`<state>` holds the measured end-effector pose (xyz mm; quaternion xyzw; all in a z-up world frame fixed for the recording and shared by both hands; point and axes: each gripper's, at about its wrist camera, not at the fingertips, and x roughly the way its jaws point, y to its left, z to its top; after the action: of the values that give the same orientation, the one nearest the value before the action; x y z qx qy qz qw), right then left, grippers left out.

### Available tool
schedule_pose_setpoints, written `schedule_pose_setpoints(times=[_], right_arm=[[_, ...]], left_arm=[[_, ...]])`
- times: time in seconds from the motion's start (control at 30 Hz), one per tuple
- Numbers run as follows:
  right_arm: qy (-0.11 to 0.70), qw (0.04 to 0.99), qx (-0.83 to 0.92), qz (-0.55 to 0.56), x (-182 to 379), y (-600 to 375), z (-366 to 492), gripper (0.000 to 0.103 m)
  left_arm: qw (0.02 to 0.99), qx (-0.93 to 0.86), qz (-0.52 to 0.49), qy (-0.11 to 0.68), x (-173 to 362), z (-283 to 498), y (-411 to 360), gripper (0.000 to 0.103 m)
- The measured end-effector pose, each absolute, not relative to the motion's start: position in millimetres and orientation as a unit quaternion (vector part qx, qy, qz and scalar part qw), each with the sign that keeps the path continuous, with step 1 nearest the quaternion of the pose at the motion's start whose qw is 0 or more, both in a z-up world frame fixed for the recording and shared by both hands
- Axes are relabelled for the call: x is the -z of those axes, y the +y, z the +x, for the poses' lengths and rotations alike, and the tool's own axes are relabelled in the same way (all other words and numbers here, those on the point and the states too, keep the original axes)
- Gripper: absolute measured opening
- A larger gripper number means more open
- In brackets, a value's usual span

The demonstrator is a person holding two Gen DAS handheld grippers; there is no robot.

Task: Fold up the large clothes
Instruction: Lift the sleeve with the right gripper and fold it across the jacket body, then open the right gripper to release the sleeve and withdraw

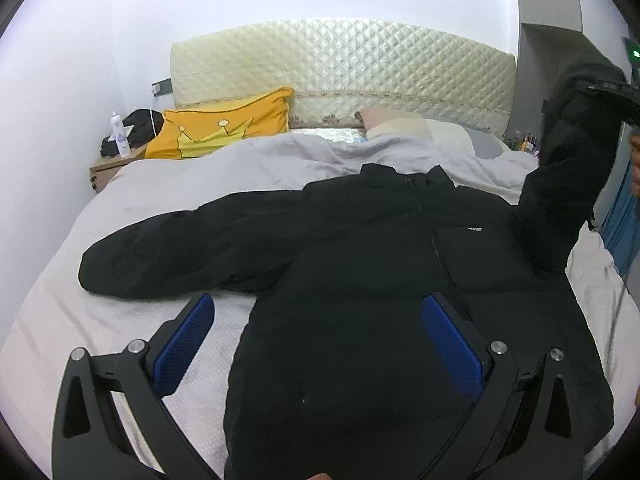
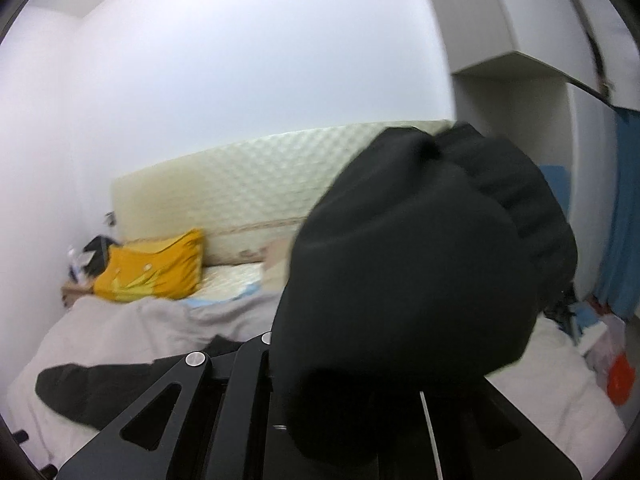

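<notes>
The left gripper [image 1: 316, 344] hangs low over the bed with its jaws spread wide and nothing pinched; its blue pads [image 1: 452, 344] show on both sides. Between and under those jaws lies the lower body of the black jacket [image 1: 360, 248], front up on the pale bedspread [image 1: 72, 320], with the left jaw over bare cover and the right jaw over the dark cloth. Just beyond the jaws one sleeve [image 1: 160, 256] stretches flat to the left, and the collar sits farther ahead. To the far right of the jaws the other sleeve [image 1: 568, 168] rises off the bed. In the right wrist view, the right gripper [image 2: 360, 392] has its jaws pressed together, pinching that sleeve's cuff [image 2: 420, 272], whose bunched dark cloth fills the space straight ahead of them and hides the tips. Beyond the jacket a grey blanket [image 1: 280, 160] lies crumpled, then a yellow pillow [image 1: 224, 128] to the left and a quilted cream headboard [image 1: 344, 64] against the white wall. A white bottle [image 1: 119, 136] stands on the nightstand [image 1: 108, 168] far left.
</notes>
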<state>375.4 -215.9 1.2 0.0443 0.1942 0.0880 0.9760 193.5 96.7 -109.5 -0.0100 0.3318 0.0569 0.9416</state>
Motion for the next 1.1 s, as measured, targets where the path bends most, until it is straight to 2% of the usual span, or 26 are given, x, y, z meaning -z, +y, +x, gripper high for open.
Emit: schedule_pose_setpoints(times=[0.3, 0.53, 0.77, 0.9, 0.97, 1.1], right_arm=[[0.223, 0.962, -0.151, -0.047, 58.7, -86.0, 375.1, 0.011], [0.265, 0.937, -0.205, -0.095, 131.7, -8.9, 365.8, 0.014], [0.337, 0.909, -0.227, -0.09, 199.9, 15.6, 370.7, 0.016], [0.376, 0.894, -0.237, -0.065, 221.2, 15.0, 381.9, 0.017], [0.388, 0.887, -0.245, -0.058, 229.9, 14.3, 374.5, 0.023], [0.394, 0.88, -0.263, -0.041, 222.9, 6.3, 361.5, 0.051]], left_arm=[[0.94, -0.051, -0.045, 0.333, 122.0, 184.2, 126.1, 0.103], [0.941, -0.055, -0.056, 0.328, 131.9, 182.8, 138.2, 0.103], [0.939, -0.062, -0.067, 0.331, 137.1, 181.6, 147.6, 0.103], [0.938, -0.064, -0.067, 0.334, 139.4, 183.5, 147.4, 0.103], [0.938, -0.063, -0.068, 0.335, 139.2, 184.4, 145.9, 0.103], [0.937, -0.057, -0.07, 0.338, 136.8, 186.8, 139.8, 0.103]])
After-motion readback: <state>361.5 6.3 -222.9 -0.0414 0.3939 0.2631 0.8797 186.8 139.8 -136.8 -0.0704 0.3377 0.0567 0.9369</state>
